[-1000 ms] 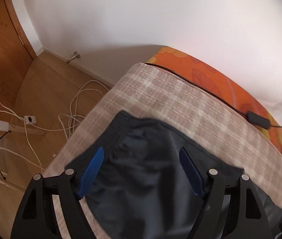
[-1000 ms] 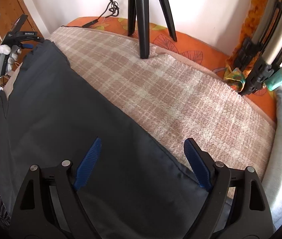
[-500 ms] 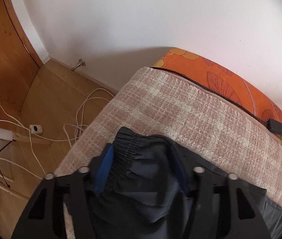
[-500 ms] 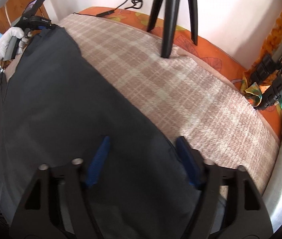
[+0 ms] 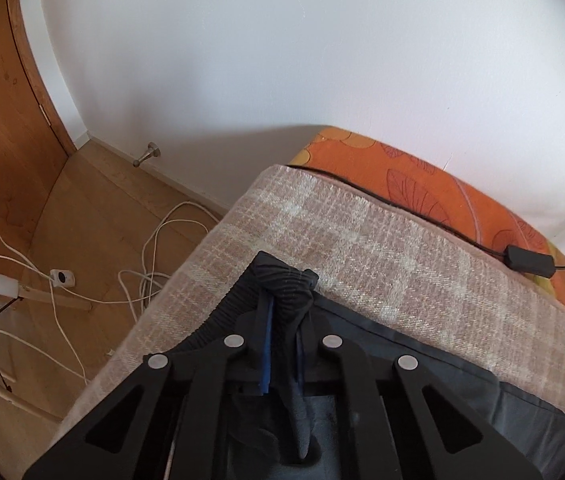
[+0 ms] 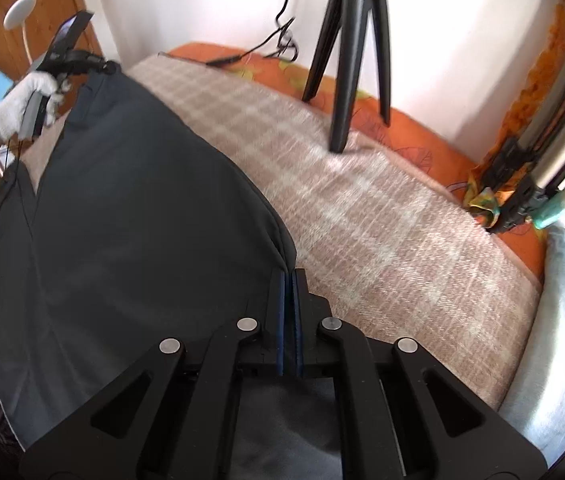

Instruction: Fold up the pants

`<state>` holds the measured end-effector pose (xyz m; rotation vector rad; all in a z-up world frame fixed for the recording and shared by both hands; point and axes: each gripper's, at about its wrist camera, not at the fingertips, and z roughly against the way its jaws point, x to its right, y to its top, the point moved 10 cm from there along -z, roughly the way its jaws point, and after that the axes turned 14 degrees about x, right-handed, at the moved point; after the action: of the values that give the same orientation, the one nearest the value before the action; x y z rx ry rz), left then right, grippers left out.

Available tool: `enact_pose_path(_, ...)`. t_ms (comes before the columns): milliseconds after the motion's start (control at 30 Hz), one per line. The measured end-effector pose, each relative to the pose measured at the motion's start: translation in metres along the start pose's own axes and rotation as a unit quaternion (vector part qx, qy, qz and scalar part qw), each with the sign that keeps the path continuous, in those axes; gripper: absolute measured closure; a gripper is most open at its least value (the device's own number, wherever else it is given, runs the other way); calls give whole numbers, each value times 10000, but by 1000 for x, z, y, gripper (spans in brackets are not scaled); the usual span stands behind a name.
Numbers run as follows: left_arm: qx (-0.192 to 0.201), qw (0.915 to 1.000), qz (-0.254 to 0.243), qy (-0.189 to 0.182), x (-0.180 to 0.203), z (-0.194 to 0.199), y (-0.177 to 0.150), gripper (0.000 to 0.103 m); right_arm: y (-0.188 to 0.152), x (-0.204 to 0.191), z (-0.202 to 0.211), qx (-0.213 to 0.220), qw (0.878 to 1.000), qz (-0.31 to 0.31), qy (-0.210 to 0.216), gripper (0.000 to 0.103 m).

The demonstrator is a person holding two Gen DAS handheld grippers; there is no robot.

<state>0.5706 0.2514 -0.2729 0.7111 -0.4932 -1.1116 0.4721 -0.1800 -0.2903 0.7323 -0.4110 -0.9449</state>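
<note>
Pants on blanket, waistband pinched in left tool, hem in right tool.

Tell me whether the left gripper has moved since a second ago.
Yes. The left gripper has closed on the pants waistband and advanced toward the plaid blanket's far edge.

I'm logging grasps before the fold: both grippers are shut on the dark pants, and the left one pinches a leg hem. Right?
Not quite. The left gripper pinches the ribbed elastic waistband, not a leg hem; the left wrist view shows it. The right gripper is indeed shut on the pants.
</note>
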Motion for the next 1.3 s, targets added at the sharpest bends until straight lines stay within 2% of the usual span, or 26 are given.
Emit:
enact_pose_path(133, 189, 9993, 181, -248, -5, 17, 8, 97, 7, -13, 27, 250, 9997, -33, 45, 99)
enact_pose_path(300, 369, 9984, 210, -370, -16, 43, 14, 98, 6, -37, 74, 537, 9984, -92, 171, 99)
enact_pose_path(433, 555, 9956, 435, -623, -35, 75, 18, 98, -6, -63, 108, 576, 9980, 31, 250, 99)
enact_pose_path(600, 813, 9935, 336, -724, -57, 125, 9, 98, -32, -95, 145, 510, 9979, 53, 392, 99)
enact_pose_path(700, 923, 9909, 461, -863, -77, 155, -9, 98, -56, -113, 163, 386, 9982, 68, 447, 99)
enact_pose_path(833, 1029, 9882, 492, -1026, -101, 191, -47, 98, -97, -139, 176, 18, 9984, 83, 553, 99)
enact_pose_path(1000, 832, 9881, 534, -1180, -126, 211, -109, 98, -147, -163, 176, -479, 9968, 200, 610, 99)
enact_pose_path(1100, 725, 9890, 605, -1138, -141, 218, -142, 98, -167, -175, 173, -682, 9951, 354, 621, 99)
enact_pose_path(1200, 508, 9889, 798, -1148, -160, 223, -168, 92, -179, -182, 171, -822, 9938, 472, 589, 99)
enact_pose_path(1267, 420, 9888, 883, -1126, -176, 231, -181, 85, -187, -184, 169, -878, 9934, 505, 546, 99)
enact_pose_path(1300, 372, 9887, 938, -1106, -183, 234, -185, 75, -188, -183, 168, -899, 9932, 514, 524, 99)
